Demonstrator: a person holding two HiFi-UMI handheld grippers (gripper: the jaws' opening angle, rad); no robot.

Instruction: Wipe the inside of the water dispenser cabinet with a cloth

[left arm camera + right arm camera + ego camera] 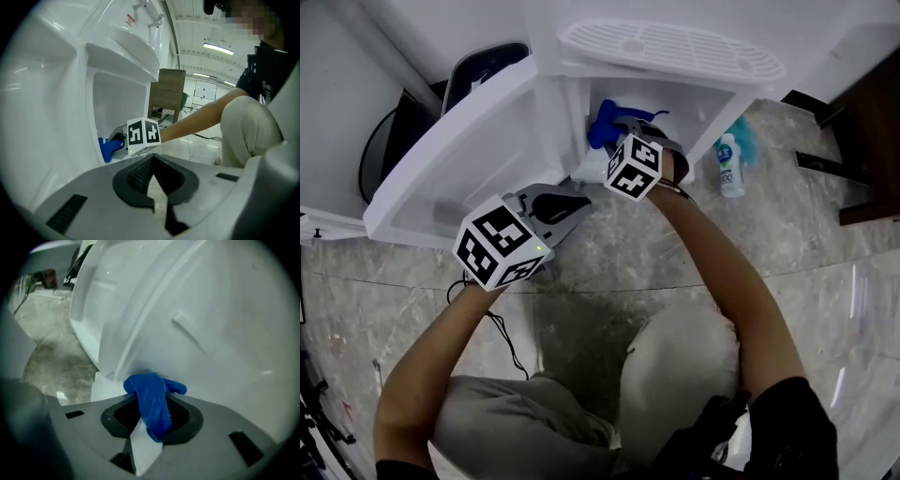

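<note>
Right gripper [149, 430] pinches cloth [152, 401] inside cabinet [698, 111]; press flat, sweep walls. Left gripper [579, 208], seven o'clock, closed, empty.

The left gripper [153, 171] fills the bottom of the view, its 2 dark fingers [133, 178] closed together with nothing between them, aimed toward the open cavity of the white water dispenser cabinet [117, 93]. At the cavity's low front edge a blue cloth [107, 149] bunches against the right gripper [121, 139], whose marker cube [143, 135] faces the camera. A bare forearm [201, 115] reaches to it from the right above a knee in light trousers [248, 126], with a brown wooden panel [168, 93] behind on the pale glossy floor [197, 147].
</note>
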